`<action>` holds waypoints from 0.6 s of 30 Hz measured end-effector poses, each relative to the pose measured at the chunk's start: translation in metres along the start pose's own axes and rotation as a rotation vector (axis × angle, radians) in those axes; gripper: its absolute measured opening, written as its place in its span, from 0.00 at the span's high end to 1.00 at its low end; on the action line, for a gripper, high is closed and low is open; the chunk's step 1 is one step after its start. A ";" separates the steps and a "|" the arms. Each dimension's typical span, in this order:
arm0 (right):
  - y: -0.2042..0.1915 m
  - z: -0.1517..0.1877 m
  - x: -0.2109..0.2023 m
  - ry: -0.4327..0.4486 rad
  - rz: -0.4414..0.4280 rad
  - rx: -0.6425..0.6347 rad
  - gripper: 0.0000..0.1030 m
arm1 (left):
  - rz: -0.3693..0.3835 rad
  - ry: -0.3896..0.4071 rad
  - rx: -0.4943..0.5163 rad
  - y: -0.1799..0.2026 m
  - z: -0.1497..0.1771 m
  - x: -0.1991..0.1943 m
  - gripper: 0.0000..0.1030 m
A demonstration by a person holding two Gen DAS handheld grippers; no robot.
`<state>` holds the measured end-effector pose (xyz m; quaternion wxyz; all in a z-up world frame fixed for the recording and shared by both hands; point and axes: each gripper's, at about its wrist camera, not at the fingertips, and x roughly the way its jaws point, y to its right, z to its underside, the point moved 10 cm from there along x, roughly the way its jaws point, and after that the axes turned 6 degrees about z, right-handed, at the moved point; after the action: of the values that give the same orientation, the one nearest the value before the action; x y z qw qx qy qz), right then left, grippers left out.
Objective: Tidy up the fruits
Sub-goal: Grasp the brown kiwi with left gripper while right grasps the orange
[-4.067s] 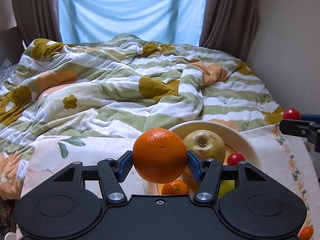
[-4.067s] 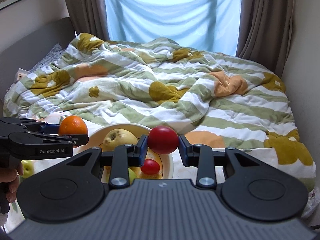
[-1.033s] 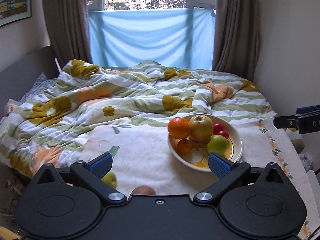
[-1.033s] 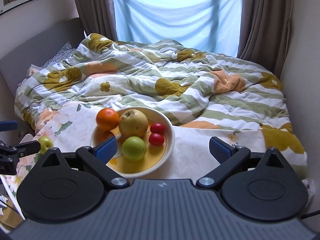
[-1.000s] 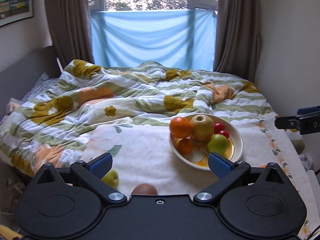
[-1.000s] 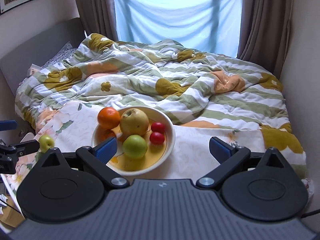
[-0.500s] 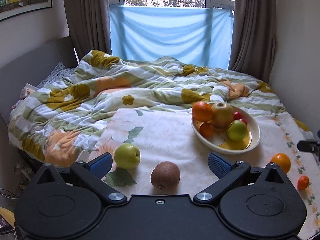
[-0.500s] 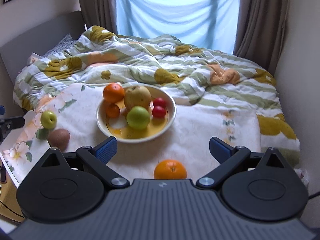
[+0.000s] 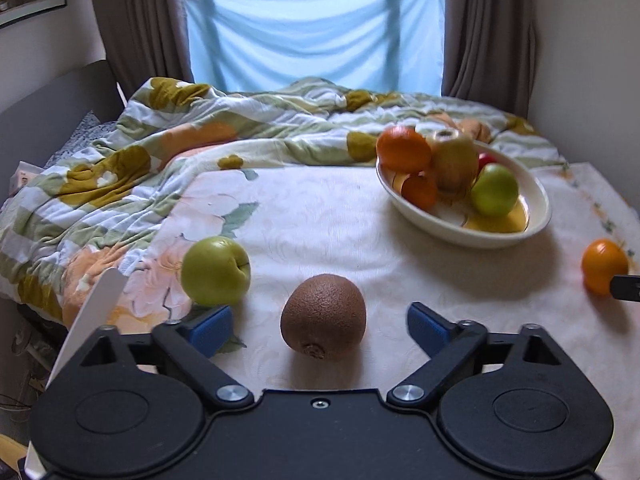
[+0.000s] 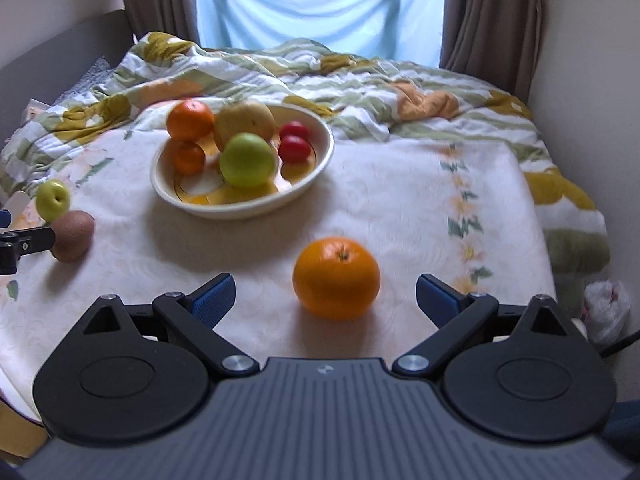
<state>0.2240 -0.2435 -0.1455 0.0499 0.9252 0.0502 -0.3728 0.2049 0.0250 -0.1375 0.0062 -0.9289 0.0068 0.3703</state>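
On the cloth (image 10: 400, 200) spread over the bed, the bowl (image 10: 320, 160) is already pretty loaded: an orange, a pear-looking yellow fruit (image 10: 244, 120), a green apple (image 10: 248, 160), a smaller orange one and two little red ones (image 10: 295, 148). So I'd say the job is more than half done. What's left out on the cloth, as far as I can see: a big orange (image 10: 336, 278), a kiwi (image 9: 323, 317) and a small apple (image 9: 215, 271).

Both grippers are empty with jaws spread wide. The left gripper (image 9: 318, 326) sits low with the kiwi right between its blue pads, not touching them yet, and the small apple just beside its left finger. The right gripper (image 10: 325, 296) is lined up on the big orange the same way, fruit between the fingers but not pinched. My guess is those two go in next, then the apple.

View differences: the left wrist view shows the kiwi up close and only catches the big orange at the far right edge, partly behind the tip of the other gripper. It also barely shows the red fruits, just a sliver behind the apple. The right wrist view shows both red ones clearly, plus a white bag (image 10: 606, 306) off the bed's right edge that the left never sees.
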 end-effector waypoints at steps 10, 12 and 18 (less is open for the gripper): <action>-0.005 0.008 0.017 -0.025 0.010 0.004 0.00 | 0.030 -0.046 0.019 0.000 0.001 0.029 0.29; -0.005 0.008 0.020 -0.031 0.016 -0.002 0.00 | 0.041 -0.065 0.020 0.002 0.001 0.033 0.36; -0.005 0.004 0.029 -0.040 0.024 -0.005 0.00 | 0.032 -0.078 0.025 -0.001 0.003 0.034 0.42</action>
<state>0.2409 -0.2377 -0.1688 0.0574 0.9180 0.0391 -0.3904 0.2280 0.0257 -0.1633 0.0120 -0.9133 0.0262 0.4062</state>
